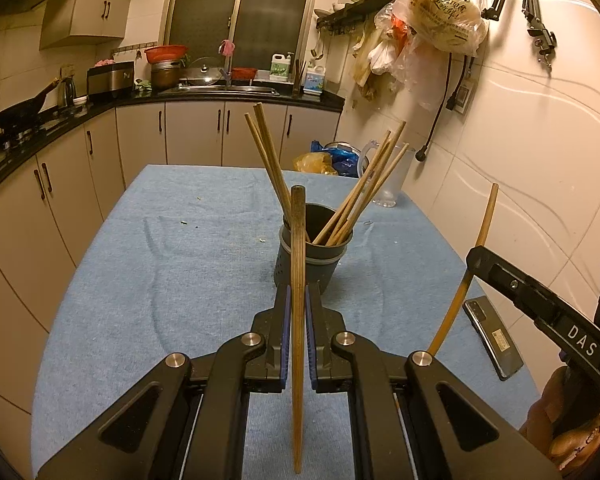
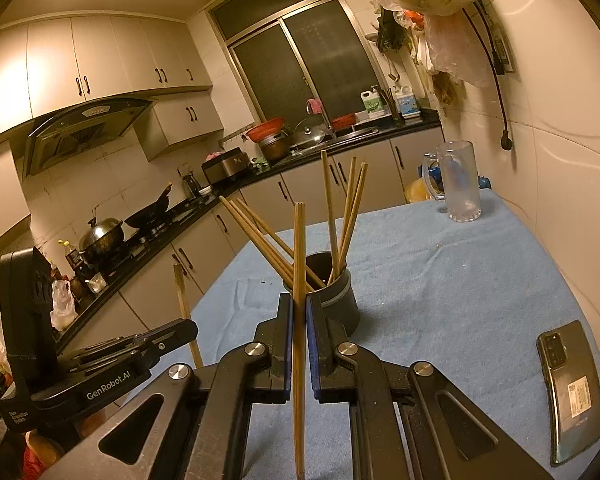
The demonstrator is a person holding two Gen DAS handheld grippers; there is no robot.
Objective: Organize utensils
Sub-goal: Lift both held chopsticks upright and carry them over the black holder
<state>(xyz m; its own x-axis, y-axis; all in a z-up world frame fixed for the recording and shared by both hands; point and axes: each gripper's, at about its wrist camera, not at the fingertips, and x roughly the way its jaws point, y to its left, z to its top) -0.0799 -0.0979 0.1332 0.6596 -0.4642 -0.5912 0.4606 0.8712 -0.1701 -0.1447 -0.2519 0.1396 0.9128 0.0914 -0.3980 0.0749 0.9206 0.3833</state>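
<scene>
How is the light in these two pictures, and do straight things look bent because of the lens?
Left wrist view: warm, dim yellow light; the chopstick in the left gripper bows slightly, and the table edges curve. Right wrist view: bright glare on the upper cabinets; the window frame and walls lean and bend; the phone near the edge looks stretched.

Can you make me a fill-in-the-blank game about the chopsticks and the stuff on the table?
1. Each gripper is shut on a ____.
2. The other chopsticks stand in a dark ____.
3. The table wears a cloth that is ____ in color.
4. The phone lies ____ on the cloth.

Missing words: chopstick; holder; blue; flat
</scene>
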